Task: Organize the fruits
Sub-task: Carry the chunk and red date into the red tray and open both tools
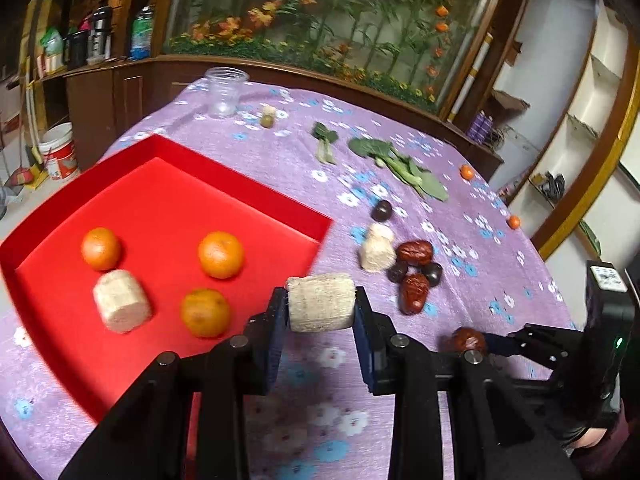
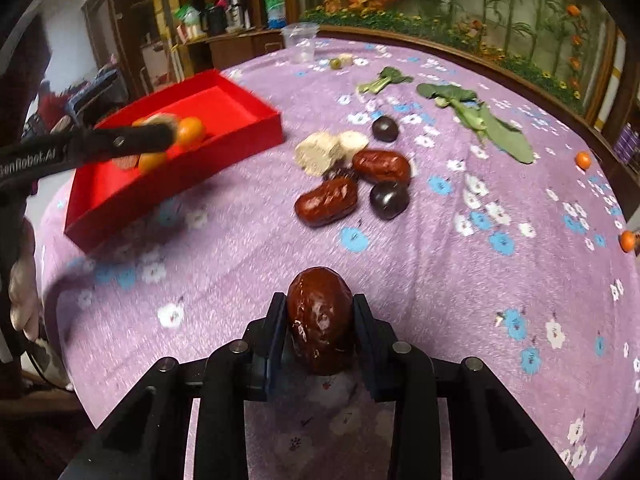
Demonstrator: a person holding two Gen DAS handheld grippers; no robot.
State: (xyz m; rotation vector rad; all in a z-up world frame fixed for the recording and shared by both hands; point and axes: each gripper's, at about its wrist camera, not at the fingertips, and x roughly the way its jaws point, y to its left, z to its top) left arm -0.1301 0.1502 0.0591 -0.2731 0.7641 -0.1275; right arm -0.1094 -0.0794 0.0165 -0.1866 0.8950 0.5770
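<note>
The counter (image 2: pixel 420 280) (under a purple floral cloth) carries a red tray (image 2: pixel 176 176), red dates (image 2: pixel 326 202), dark plums (image 2: pixel 389 199), leafy greens (image 2: pixel 492 124) and a clear jar (image 2: pixel 300 42).

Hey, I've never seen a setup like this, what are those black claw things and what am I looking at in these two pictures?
Those black claws are hand-held grippers, one in each of a person's hands, each with a camera looking along its two fingers. The left gripper is shut on a pale sugarcane piece, near the edge of a red tray that holds three oranges and another pale piece. The right gripper is shut on a red date above the purple flowered tablecloth. On the cloth lie more dates, dark plums, pale pieces, green leaves, small orange fruits and a clear jar.
</note>
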